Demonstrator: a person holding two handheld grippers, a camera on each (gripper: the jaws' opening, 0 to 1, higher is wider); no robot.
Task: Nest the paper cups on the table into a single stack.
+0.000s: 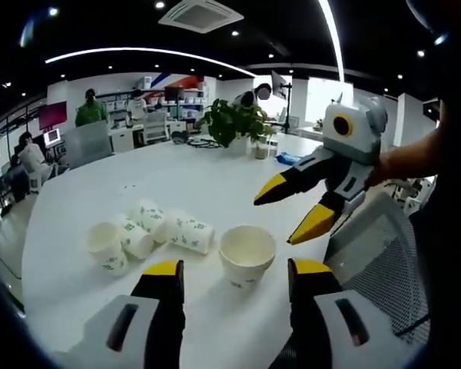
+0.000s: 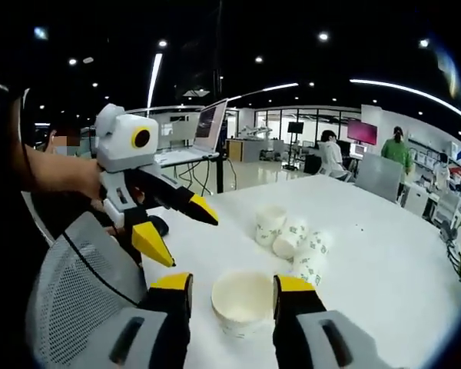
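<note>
One white paper cup (image 1: 247, 255) stands upright, mouth up, near the table's front edge. Left of it, several green-printed paper cups (image 1: 150, 231) lie on their sides in a loose cluster. My left gripper (image 1: 237, 270) is open, its yellow-tipped jaws on either side of the upright cup and just short of it. My right gripper (image 1: 288, 214) hangs open above the table to the cup's right. In the right gripper view the upright cup (image 2: 242, 300) sits between my right gripper's (image 2: 232, 284) open jaws, the fallen cups (image 2: 292, 242) lie beyond, and the left gripper (image 2: 180, 233) hovers open.
The wide white table (image 1: 177, 177) stretches away. A grey mesh chair back (image 1: 376, 246) stands against its near edge. A potted plant (image 1: 230, 123) sits at the far end. A laptop (image 2: 207, 131) and a dark mouse (image 2: 157, 224) are beside the chair (image 2: 77, 284). People sit at desks behind.
</note>
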